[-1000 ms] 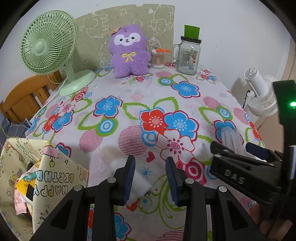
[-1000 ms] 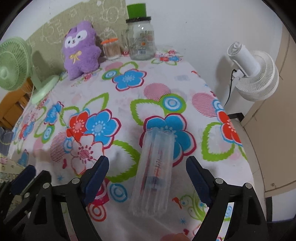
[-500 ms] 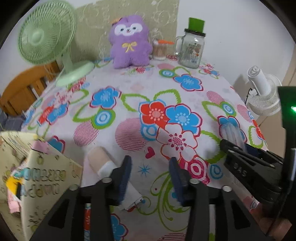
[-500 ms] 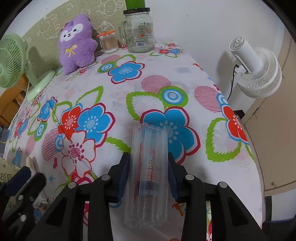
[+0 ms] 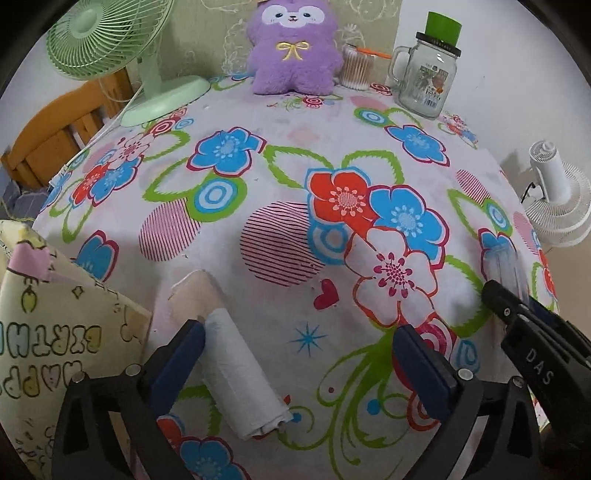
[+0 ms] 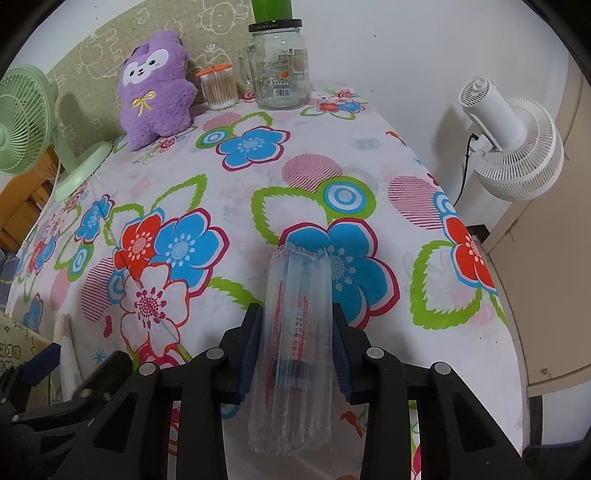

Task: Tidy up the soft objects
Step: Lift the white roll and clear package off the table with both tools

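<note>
A white rolled cloth [image 5: 240,376] lies on the flowered tablecloth [image 5: 258,192] near the front edge. My left gripper [image 5: 299,330] hangs over it with its jaws opening wide. The roll lies between them against the left finger [image 5: 177,362], and nothing squeezes it. My right gripper [image 6: 295,314] is shut on a clear plastic pack [image 6: 295,280], both pads pressing its sides. The pack [image 5: 502,258] and the right gripper [image 5: 517,306] also show at the right of the left wrist view. A purple plush toy [image 5: 291,48] sits at the back.
A paper bag with birthday lettering [image 5: 55,332] stands at the front left, close to the roll. At the back stand a green fan [image 5: 110,33], a cotton swab tub [image 5: 356,70] and a glass jar [image 5: 424,81]. A white fan [image 6: 513,147] stands beyond the table's right edge.
The left jaws have spread from nearly shut to wide and dropped over the white roll. The right jaws have come together from wide apart onto the clear pack.
</note>
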Tool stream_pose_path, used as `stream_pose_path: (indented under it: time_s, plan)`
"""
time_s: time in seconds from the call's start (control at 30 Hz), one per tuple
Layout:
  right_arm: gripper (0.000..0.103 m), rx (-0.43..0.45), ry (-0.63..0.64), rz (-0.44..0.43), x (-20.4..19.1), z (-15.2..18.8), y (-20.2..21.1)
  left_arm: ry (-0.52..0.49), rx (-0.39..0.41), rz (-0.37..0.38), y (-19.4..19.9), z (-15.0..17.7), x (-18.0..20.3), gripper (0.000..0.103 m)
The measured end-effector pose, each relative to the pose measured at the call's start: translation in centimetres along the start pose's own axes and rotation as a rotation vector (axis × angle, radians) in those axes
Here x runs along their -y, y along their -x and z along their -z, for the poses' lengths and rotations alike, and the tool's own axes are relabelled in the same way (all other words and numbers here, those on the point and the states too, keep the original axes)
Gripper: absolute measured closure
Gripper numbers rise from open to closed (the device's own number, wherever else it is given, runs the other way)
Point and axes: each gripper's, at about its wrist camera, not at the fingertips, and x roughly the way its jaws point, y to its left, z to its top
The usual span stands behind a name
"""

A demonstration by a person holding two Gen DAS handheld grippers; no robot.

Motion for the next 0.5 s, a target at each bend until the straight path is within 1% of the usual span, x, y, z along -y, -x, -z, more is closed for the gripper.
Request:
stream_pose_path:
  time_s: [0.2, 0.27, 0.37, 0.5]
  plan:
    - [0.065, 0.005, -0.005, -0.01, 0.12, 0.0, 0.02, 0.018, 0.0, -0.051, -0.46, 0.12, 0.35, 0.0]
    - [0.065, 0.006, -0.008, -0.014, 0.2, 0.02, 0.05, 0.03, 0.007, -0.056, -0.42, 0.14, 0.37, 0.0]
    - [0.065, 0.006, -0.014, -0.024, 0.35, 0.04, 0.08, 0.042, -0.012, -0.074, -0.32, 0.44, 0.46, 0.0]
    - [0.064, 0.009, -0.019, -0.03, 0.44, 0.07, 0.12, 0.064, 0.003, -0.081, -0.11, 0.71, 0.52, 0.001]
